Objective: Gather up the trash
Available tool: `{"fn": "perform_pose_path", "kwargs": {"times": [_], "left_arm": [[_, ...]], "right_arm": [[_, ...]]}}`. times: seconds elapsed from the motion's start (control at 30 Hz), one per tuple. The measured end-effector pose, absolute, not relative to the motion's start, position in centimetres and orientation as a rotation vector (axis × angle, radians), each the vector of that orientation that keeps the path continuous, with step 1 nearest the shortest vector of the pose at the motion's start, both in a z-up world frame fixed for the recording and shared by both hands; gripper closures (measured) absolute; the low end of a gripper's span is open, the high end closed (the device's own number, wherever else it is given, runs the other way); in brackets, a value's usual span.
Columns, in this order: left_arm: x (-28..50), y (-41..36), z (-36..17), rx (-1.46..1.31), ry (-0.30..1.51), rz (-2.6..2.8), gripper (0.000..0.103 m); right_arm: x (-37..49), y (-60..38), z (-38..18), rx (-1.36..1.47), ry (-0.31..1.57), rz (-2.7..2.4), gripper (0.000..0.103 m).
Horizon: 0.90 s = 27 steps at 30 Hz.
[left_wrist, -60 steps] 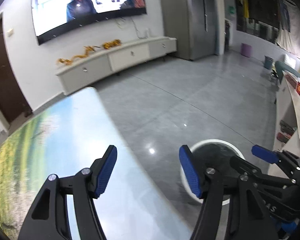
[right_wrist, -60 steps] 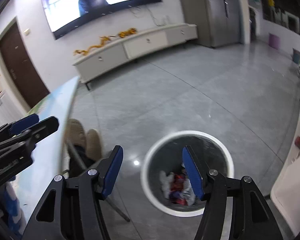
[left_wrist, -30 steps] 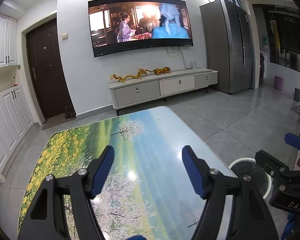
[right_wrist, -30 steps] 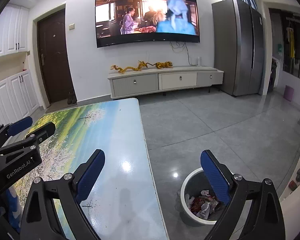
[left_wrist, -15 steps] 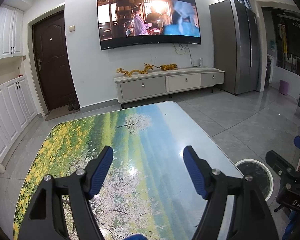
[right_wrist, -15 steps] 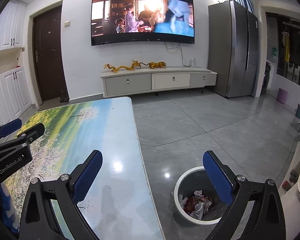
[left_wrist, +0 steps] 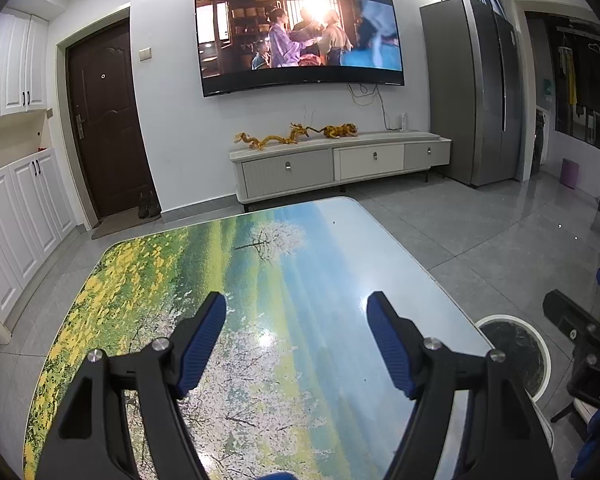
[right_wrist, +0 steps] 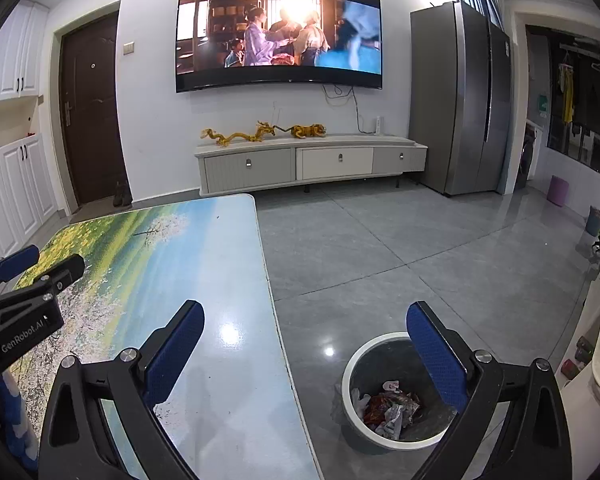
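Trash (right_wrist: 392, 408) sits in the bin (right_wrist: 352, 368) on the floor beside my tabletop (right_wrist: 220, 280) — left hand-held gripper (left_wrist: 296, 340) and right hand-held gripper (right_wrist: 304, 352) both gape, empty.

Left tongs (left_wrist: 296, 340) and right tongs (right_wrist: 304, 352) gape empty, tilted downward.

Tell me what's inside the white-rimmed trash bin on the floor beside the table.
The trash bin holds crumpled wrappers, red and silvery ones. The right hand-held gripper covers part of its far side, so anything there is hidden.
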State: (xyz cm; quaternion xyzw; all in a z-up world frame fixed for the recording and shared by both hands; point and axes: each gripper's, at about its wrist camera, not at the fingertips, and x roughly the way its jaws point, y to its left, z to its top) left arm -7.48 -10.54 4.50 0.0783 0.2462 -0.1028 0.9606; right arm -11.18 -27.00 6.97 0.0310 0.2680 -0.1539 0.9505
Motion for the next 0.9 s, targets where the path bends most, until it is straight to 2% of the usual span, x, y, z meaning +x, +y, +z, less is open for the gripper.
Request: {"fn": "perform_pose_path", "kwargs": {"times": [0.9], "left_arm": [[-6.8, -11.1, 2.4, 0.198, 0.545, -0.210, 0.031]], "right_arm": [[-11.8, -28.6, 7.1, 0.059, 0.545, -0.367, 0.003]]}}
